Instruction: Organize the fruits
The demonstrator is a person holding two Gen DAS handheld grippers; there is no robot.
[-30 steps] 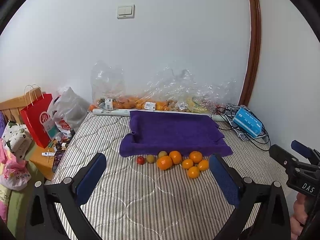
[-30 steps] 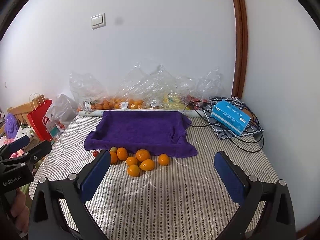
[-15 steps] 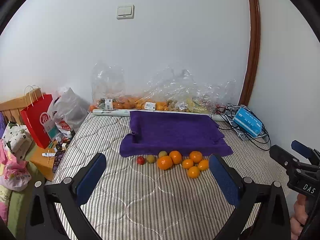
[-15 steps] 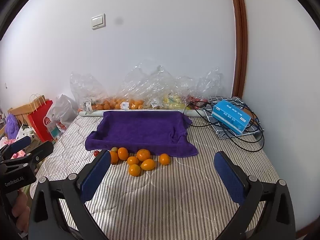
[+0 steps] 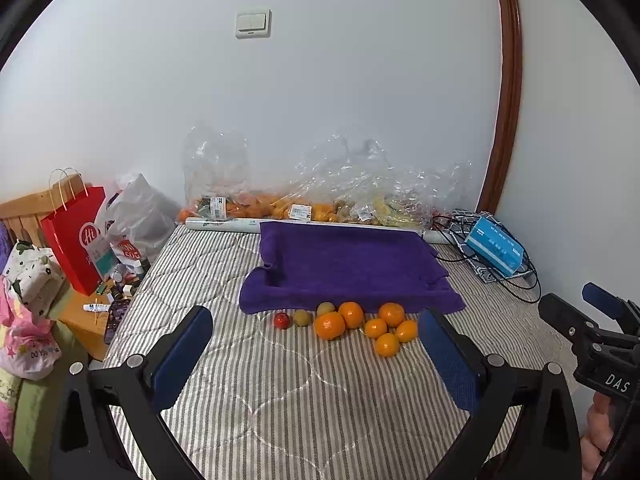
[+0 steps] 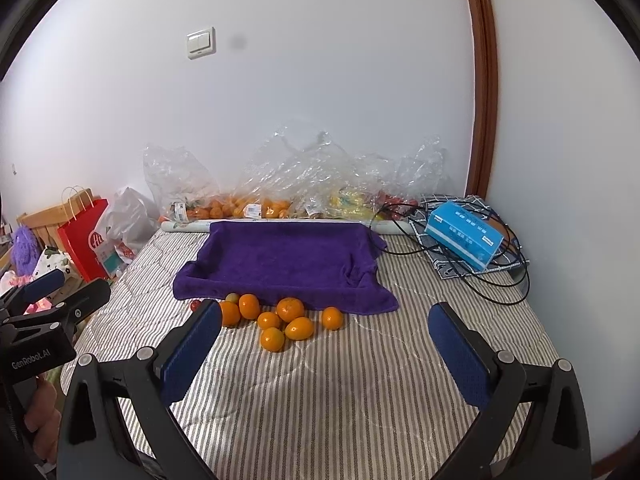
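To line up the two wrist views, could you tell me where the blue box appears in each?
Left wrist: blue box at far right, beside the purple towel.
Right wrist: blue box right of centre, on black cables.
Shared landmark: the wall switch.

Lower half of the frame: grey-and-white striped quilted mattress (image 5: 280, 392). At left edge: red paper shopping bag (image 5: 74, 240) beside grey plastic bag (image 5: 138, 216). At right: blue cardboard box (image 6: 464, 234) on tangled black cables (image 6: 500, 280). Upper centre: white wall switch (image 5: 252, 24).
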